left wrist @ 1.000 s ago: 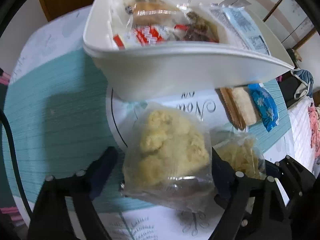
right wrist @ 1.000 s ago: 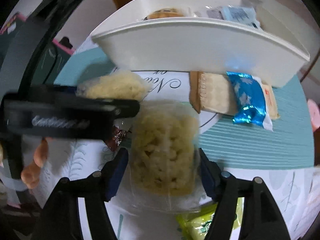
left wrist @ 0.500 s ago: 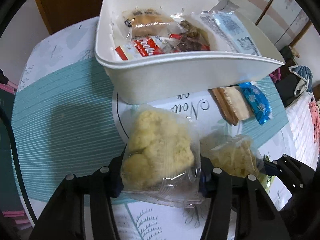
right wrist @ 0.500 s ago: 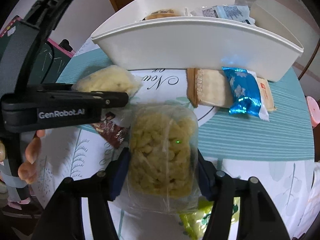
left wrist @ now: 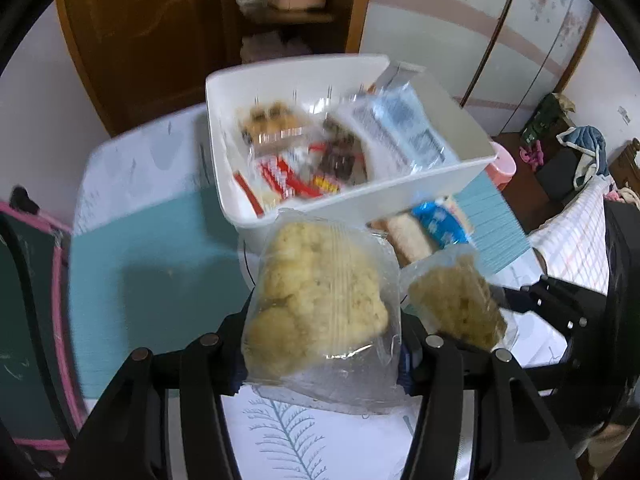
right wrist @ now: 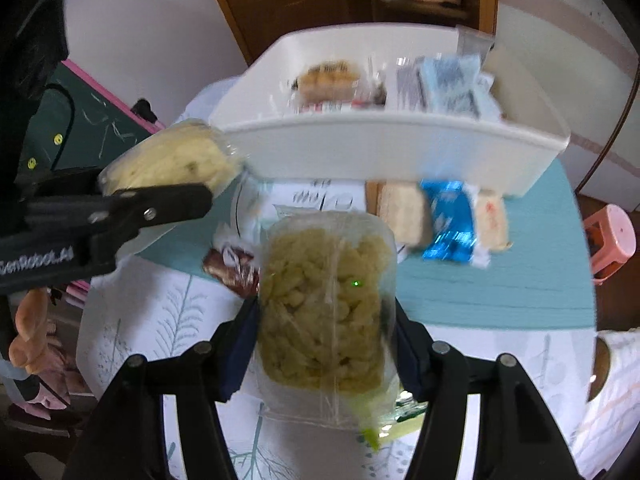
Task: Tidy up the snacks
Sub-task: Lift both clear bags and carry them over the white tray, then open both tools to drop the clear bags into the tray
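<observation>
My left gripper (left wrist: 322,360) is shut on a clear bag of pale yellow puffed snack (left wrist: 320,300), held above the table in front of a white bin (left wrist: 400,196). The bin holds several wrapped snacks (left wrist: 304,168). My right gripper (right wrist: 326,356) is shut on a second clear bag of yellow puffs (right wrist: 326,312), also lifted; this bag shows in the left wrist view (left wrist: 456,304). The left gripper and its bag (right wrist: 172,164) show at the left of the right wrist view. The white bin (right wrist: 384,148) is ahead.
A blue-wrapped snack (right wrist: 450,220) and pale wafer packs (right wrist: 404,212) lie on the teal mat (right wrist: 500,292) in front of the bin. A brown wrapped snack (right wrist: 232,268) lies on the table. A green packet (right wrist: 392,420) lies under my right gripper. A pink stool (right wrist: 612,236) stands at the right.
Both grippers have lifted their bags off the table and risen, so I look down into the bin from higher. The bin and the loose snacks have not moved.
</observation>
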Demonstrator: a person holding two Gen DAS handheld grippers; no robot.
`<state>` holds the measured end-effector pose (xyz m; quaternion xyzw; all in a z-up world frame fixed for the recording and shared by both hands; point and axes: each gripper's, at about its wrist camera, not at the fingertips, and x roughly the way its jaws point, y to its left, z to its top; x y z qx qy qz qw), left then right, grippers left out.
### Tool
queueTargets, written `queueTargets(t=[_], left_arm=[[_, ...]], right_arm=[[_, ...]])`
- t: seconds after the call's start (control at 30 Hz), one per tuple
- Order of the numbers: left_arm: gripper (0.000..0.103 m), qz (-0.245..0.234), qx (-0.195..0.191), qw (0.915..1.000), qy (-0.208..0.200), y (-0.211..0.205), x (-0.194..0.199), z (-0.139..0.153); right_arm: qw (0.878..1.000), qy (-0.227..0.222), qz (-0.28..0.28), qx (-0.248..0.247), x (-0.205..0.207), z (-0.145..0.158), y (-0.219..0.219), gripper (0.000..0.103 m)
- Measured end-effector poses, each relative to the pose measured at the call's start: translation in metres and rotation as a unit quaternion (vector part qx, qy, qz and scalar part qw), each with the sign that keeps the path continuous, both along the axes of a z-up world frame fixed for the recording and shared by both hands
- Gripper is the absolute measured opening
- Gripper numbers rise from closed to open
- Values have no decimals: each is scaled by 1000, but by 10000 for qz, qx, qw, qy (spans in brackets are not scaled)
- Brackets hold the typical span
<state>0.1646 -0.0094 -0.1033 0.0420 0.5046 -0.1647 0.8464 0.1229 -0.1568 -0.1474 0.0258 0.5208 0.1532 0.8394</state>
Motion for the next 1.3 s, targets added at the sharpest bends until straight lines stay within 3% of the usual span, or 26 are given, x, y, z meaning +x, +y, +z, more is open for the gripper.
queueTargets(t=[0.37, 0.73, 0.97, 1.3], left_arm=[[54, 77, 36, 9970, -766, 5, 17, 79], [54, 380, -149, 9866, -1581, -2, 63, 140], [54, 484, -131, 9860, -1592, -16, 96, 129], [54, 486, 107, 9899, -1324, -36, 125, 78]], right_arm=[[9954, -886, -356, -23, 43, 94, -30, 61], [9807, -1733, -907, 30, 101, 180, -51, 61], [9797, -1763, -956, -44, 127, 180, -50, 61], [9873, -1236, -995, -124, 155, 126, -53, 61]])
